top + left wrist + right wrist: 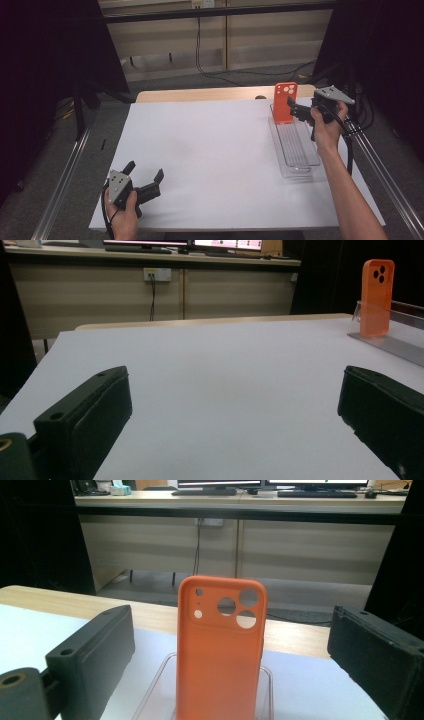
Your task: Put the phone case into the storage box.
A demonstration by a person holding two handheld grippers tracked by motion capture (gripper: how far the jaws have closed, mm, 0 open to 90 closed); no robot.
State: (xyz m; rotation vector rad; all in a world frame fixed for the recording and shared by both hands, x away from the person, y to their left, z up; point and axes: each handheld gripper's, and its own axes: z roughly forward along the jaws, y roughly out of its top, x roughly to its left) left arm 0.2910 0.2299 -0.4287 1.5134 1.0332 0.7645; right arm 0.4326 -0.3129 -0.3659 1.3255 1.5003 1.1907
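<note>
1. The orange phone case (220, 650) stands upright in the clear tray (295, 150), with round camera cutouts near its top.
2. No readable writing on it.
3. The right gripper (298, 111) is spread, the case between and just beyond its jaws, untouched.
4. The left gripper (147, 176) is spread, well apart from the case.

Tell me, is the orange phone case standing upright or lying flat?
Upright. The phone case stands on end in the clear tray, camera holes at the top.

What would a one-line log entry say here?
right tongs: open, facing upright orange phone case in clear tray | left tongs: open, idle
</note>
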